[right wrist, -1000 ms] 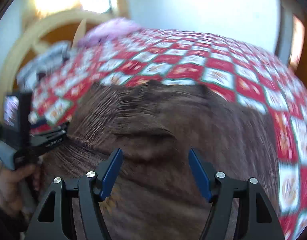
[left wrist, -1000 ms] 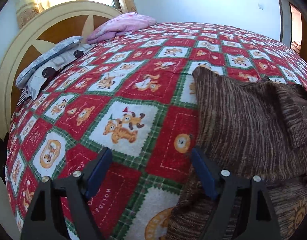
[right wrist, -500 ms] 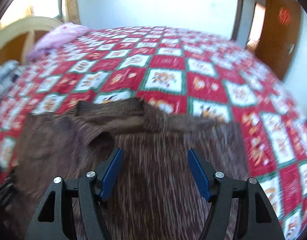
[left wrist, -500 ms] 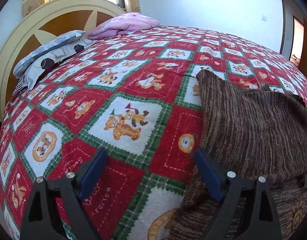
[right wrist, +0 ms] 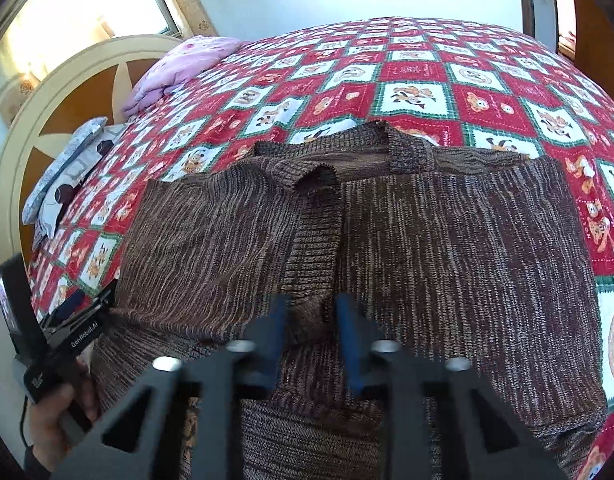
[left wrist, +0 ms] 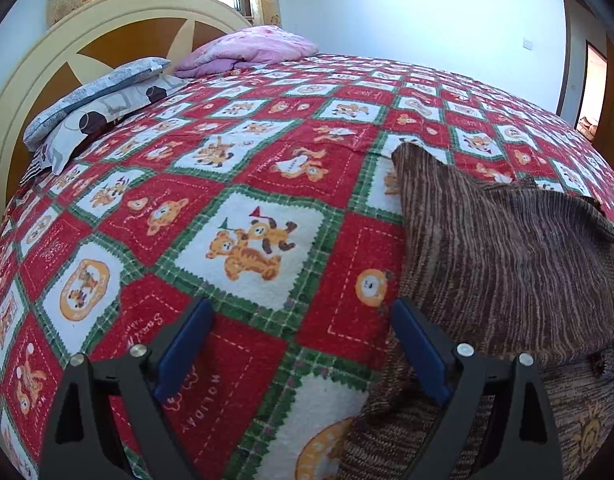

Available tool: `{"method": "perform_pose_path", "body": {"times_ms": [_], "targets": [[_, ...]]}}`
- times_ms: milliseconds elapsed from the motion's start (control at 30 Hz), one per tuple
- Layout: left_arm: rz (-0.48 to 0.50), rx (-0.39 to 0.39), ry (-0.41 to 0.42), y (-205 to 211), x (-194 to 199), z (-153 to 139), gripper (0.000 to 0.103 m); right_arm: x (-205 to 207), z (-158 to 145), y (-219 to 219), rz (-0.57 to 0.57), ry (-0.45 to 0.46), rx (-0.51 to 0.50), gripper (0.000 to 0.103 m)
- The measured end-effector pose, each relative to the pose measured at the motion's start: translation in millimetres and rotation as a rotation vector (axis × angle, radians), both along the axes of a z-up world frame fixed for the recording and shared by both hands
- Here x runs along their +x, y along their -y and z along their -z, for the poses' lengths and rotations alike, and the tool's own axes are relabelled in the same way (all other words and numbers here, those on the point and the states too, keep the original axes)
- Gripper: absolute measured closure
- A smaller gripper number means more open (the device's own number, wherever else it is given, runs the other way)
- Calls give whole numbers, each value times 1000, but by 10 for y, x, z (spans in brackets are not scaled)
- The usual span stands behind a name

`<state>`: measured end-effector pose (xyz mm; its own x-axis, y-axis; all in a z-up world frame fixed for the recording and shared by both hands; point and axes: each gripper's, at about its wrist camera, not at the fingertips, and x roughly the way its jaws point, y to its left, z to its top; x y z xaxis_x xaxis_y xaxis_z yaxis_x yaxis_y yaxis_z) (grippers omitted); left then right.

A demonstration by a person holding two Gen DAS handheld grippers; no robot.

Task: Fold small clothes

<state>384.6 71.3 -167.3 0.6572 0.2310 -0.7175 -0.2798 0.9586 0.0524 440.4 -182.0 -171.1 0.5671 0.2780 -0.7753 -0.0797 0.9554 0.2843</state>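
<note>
On bed (left wrist: 267,184), from left: left tongs (left wrist: 303,346) spread wide over quilt, gripping nothing, edge of brown knit sweater (right wrist: 447,240) just beside right finger (blue pads); right tongs (right wrist: 309,334), just closing, pinched on sweater's ribbed middle fold.

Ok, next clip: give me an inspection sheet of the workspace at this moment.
Surface: bed with red quilt.
Job's things: brown sweater spread on the quilt.
Clutter: grey pillows and pink blanket by the headboard.
Grippers: left gripper open over the quilt at the sweater's edge; right gripper has just been closing, pinching a fold at the sweater's middle.
Cables: nothing seen.
Surroundings: window, white wall, wooden door.
</note>
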Motion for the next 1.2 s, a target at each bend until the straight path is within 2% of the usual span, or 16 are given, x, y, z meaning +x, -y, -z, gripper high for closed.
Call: {"method": "perform_pose_path", "body": {"times_ms": [233,367,400,567,600,633,700,767,867,900,933,1000,1100,1200], "targets": [[3,-16,10,-17,-11,2,8,-429,-285,-112,-77,72,-28,101],[4,-23,12,-19,-10,2,8,-417,-69,-160,-70,46,-152,100],[4,-22,11,-18,-7,2,8,-390,-24,-120,-61,46,-144,100],[13,-33,9,-30,-7,1,6,-363,-220,35,3,93,-97,86],[15,-33,7,-26,-4,2,5,-331,-264,67,13,102,-85,79],[18,-33,4,-25,1,2,5,-294,-295,91,22,105,-71,68],[22,-35,6,-22,-4,-2,5,-139,-348,184,49,108,-28,57],[26,-40,10,-29,-21,-5,5,40,-344,231,69,98,7,57],[26,-39,12,-27,-26,-5,5,430,-147,153,49,1,-16,58],[25,-38,13,-25,-26,-6,5,501,-90,129,38,-16,-19,70],[25,-39,14,-26,-27,-6,5,574,-28,82,21,-29,-35,88],[26,-44,16,-28,-30,-7,5,614,-39,29,25,1,-91,96],[27,-49,22,-39,-36,-10,5,645,-110,49,58,52,-138,99],[25,-36,17,-22,-27,-2,4,737,-8,79,49,31,-146,98]]}}
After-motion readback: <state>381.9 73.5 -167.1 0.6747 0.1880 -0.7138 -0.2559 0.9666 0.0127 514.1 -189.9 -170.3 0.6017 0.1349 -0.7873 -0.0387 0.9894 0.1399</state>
